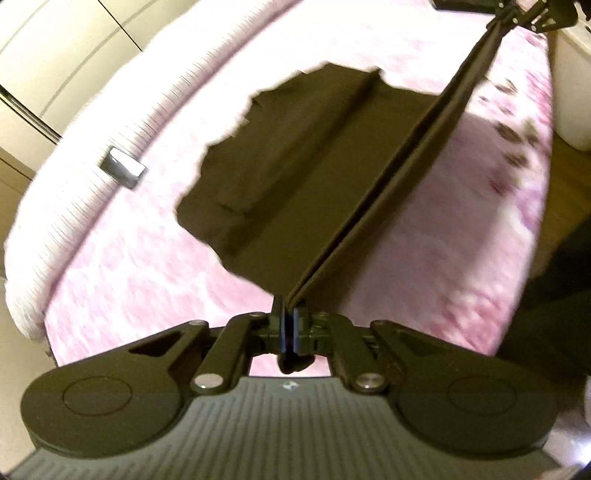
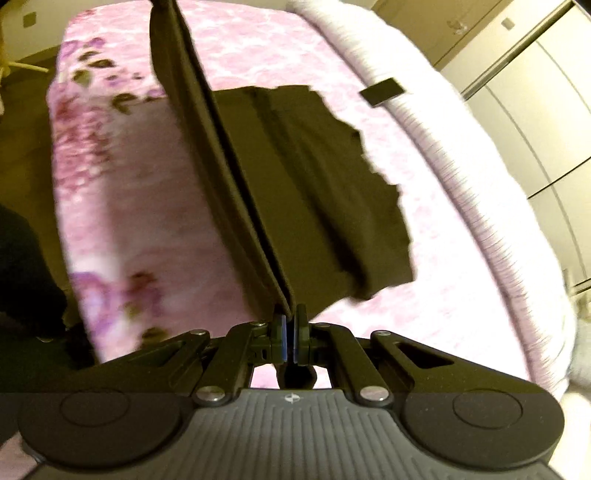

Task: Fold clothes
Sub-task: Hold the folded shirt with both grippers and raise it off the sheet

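Note:
A dark brown garment is stretched taut above a pink floral bed. My left gripper is shut on one end of its doubled edge. At the top right of the left wrist view my right gripper pinches the other end. Seen from the right wrist, the same garment hangs from my right gripper, which is shut on the folded edge. The lower part of the cloth drapes onto the bed, with a ragged-looking outline against the bedding.
The pink floral bedspread covers the bed, and a white fluffy blanket runs along its far side. A small dark rectangular object lies near that blanket. Cream wardrobe doors stand beyond. A white container sits beside the bed.

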Demonstrator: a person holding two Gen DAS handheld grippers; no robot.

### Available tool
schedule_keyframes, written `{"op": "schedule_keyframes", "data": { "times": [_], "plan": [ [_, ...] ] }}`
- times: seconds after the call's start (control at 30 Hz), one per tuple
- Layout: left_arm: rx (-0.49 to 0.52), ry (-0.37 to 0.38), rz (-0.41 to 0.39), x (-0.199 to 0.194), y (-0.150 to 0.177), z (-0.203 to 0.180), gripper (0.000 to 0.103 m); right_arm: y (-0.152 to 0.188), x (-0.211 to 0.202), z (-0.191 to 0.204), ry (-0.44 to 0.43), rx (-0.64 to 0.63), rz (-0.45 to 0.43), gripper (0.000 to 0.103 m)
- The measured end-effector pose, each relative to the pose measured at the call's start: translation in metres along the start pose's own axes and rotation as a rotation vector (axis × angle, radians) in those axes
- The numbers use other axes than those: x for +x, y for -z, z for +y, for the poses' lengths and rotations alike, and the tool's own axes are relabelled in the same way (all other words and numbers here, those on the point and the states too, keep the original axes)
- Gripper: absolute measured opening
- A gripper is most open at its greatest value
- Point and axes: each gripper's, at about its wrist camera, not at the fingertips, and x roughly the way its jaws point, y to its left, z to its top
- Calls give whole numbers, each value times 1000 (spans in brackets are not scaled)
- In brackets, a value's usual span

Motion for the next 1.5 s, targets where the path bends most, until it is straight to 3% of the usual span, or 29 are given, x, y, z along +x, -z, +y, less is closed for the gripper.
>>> {"op": "schedule_keyframes", "data": {
  "times": [0.27, 0.53, 0.7, 1.07, 1.3, 1.5],
  "plan": [
    [-22, 28, -62, 91, -56, 108, 2, -57, 79, -97, 96, -19, 60, 0],
    [-28, 111, -41, 202, -86, 187, 2, -101, 188, -183, 86, 13, 167, 0],
    [-75, 144, 4, 259, -95, 214, 2, -111, 245, -227, 32, 76, 189, 0],
    [-196, 165, 111, 349, -106, 239, 3, -104, 360, -280, -152, 176, 197, 0],
    [-219, 168, 132, 375, -101, 246, 3, -94, 403, -295, -188, 309, 166, 0],
    [-239, 167, 115, 375, -99, 255, 3, -89, 412, -300, -189, 367, 147, 0]
  ]
}}
